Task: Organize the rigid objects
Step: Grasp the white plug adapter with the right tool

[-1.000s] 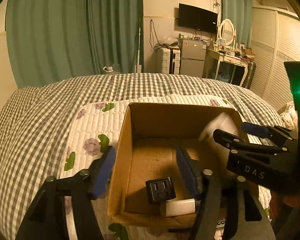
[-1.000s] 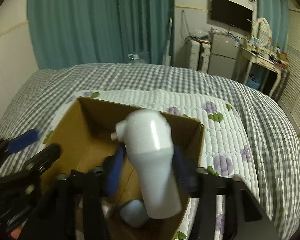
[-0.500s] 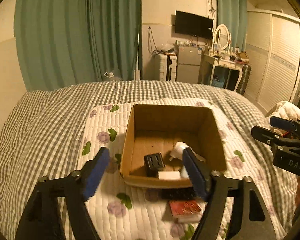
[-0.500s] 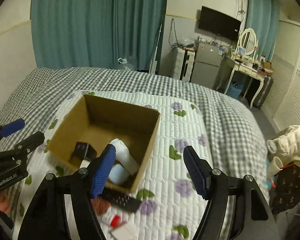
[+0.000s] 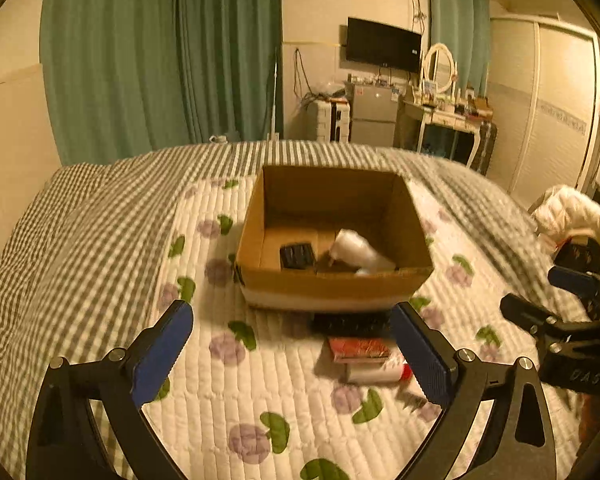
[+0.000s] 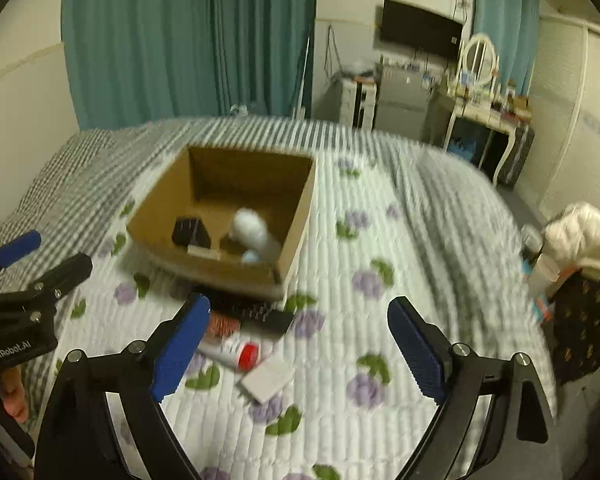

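A bed (image 5: 100,232) in gingham, with a floral quilt (image 5: 228,380) on top, fills the room. Teal curtains (image 5: 160,60) hang behind it. A TV (image 5: 384,45) is on the far wall (warm, dim light), above a fridge (image 5: 374,114) and a vanity (image 5: 444,116) with a round mirror (image 5: 440,66).

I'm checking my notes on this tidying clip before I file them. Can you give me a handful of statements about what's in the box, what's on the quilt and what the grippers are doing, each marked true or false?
1. The white bottle lies inside the cardboard box. True.
2. The right gripper is shut on the white bottle. False: it is open and holds nothing.
3. A black remote lies on the quilt just in front of the box. True.
4. The black charger sits on the quilt outside the box. False: it is inside the box, beside the bottle.
5. The left gripper is open. True.
6. The red-capped tube is in the box. False: it lies on the quilt.
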`<state>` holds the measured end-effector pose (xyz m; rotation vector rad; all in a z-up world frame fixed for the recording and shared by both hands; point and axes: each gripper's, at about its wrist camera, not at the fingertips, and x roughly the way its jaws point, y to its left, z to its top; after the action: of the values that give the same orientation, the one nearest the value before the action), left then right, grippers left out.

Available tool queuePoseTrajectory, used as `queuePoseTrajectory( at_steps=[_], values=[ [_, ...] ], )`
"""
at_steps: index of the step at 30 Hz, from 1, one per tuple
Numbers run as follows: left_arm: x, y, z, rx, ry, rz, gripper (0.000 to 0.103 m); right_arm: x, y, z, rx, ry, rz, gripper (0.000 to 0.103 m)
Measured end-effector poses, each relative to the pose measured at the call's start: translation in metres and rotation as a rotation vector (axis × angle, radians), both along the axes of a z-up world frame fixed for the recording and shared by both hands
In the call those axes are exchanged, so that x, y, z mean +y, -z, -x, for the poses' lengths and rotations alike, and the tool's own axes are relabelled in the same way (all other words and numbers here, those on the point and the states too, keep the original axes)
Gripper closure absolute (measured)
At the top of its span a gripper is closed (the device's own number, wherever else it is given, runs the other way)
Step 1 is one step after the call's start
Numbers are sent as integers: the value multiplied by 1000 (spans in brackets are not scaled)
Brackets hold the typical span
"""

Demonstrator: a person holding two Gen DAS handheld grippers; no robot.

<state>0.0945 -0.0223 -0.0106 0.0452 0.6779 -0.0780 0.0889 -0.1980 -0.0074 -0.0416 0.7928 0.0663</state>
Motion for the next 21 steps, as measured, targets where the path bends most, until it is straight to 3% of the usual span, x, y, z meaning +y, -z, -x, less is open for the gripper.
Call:
queuePoseTrajectory(
  at_steps=[10, 15, 17, 21],
  values=[
    [2, 84, -10, 122, -13, -15, 3, 14, 105, -23, 173, -19, 17, 12],
    [4, 105, -16, 181, -19, -9, 3, 23, 146, -33, 254, -33, 75, 13],
    [3, 106, -18, 185, -16, -14, 2, 23, 152, -34, 272, -45, 47, 15],
    [-3, 109, -18, 202, -13, -24, 3, 22, 153, -32, 288, -78, 7, 33]
  ],
)
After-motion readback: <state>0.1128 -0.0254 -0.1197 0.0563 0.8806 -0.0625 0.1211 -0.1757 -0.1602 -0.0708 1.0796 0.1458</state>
